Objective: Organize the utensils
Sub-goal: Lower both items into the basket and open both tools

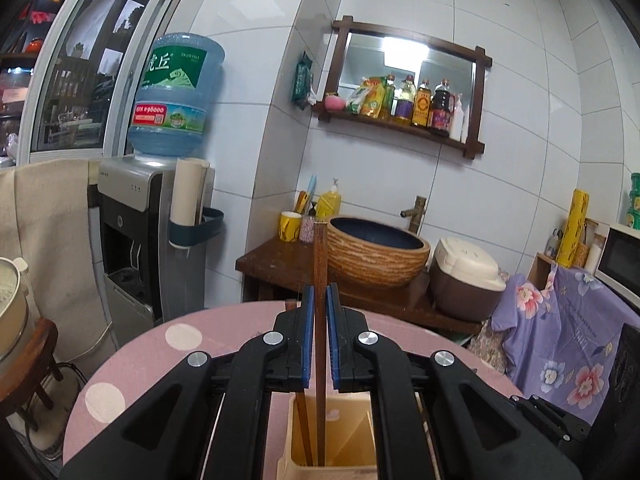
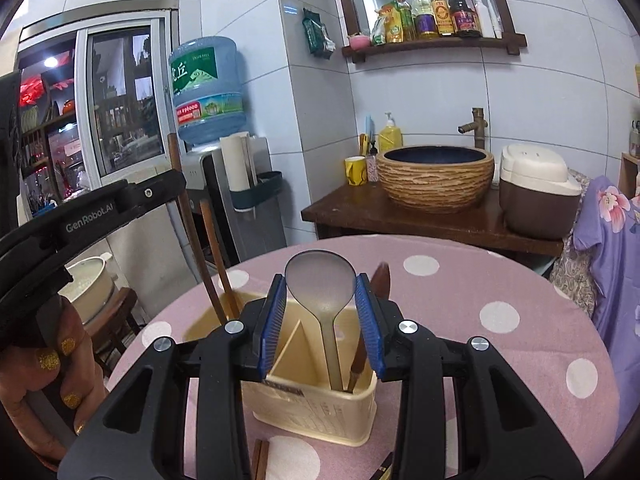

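Wooden chopstick (image 1: 320, 280) is standing in the cream holder (image 2: 312, 396), left gripper (image 1: 319, 300) jaws closing around it; right gripper (image 2: 322, 308) is hovering open. Next: releasing at twelve o'clock.

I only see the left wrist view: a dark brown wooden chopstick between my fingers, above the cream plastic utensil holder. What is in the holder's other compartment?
Observer: A grey plastic ladle and a brown wooden spoon stand in the right section of the cream plastic utensil holder.
Operator: What is the right gripper doing?
Observer: The right gripper is open, its fingers either side of the ladle's bowl. I cannot tell whether they touch it.
Operator: Anything left on the table?
Observer: Yes, two brown chopstick ends lie on the pink dotted tablecloth, on the holder's near side.
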A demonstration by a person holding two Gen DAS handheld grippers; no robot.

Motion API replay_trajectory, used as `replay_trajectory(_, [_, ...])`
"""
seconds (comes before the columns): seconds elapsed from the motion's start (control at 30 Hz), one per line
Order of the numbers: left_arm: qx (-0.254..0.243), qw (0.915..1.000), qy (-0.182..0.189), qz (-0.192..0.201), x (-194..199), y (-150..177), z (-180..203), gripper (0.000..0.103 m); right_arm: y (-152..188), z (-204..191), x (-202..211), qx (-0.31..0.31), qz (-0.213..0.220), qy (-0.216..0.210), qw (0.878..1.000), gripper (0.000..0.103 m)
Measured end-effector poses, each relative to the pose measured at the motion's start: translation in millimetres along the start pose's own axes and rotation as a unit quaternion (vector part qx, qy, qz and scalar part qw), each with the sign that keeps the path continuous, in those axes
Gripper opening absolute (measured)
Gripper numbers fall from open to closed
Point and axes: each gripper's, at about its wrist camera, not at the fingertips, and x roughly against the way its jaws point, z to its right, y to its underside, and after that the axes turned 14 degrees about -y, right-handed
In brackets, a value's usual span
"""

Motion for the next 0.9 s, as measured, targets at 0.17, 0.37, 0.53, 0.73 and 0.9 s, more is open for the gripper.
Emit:
replay_trajectory(0.17, [0.002, 0.9997, 0.0, -0.024, -7, 15, -5, 0.007, 17, 0, -3, 0.001, -0.012, 0.009, 1.0, 0.027])
replay_trajectory(0.37, [-0.001, 0.999, -0.004, -0.045, -15, 28, -7, 0.007, 31, 3, -7, 0.001, -0.023, 0.021, 1.0, 0.017])
replay_trajectory(0.53, [-0.005, 0.9985, 0.007, -0.055, -11, 30, -10, 0.008, 34, 2, 0, -0.005, -0.014, 0.015, 1.0, 0.027])
replay_trajectory(0.73, [-0.002, 0.9981, 0.009, -0.061, 13, 40, -22, 0.057, 41, -9, 23, 0.015, -0.005, 0.023, 1.0, 0.048])
replay_trajectory(0.9, [-0.008, 0.994, 0.004, -0.109, 30, 57, -41, 0.077, 53, -14, 46, 0.013, -0.038, 0.026, 0.999, 0.054])
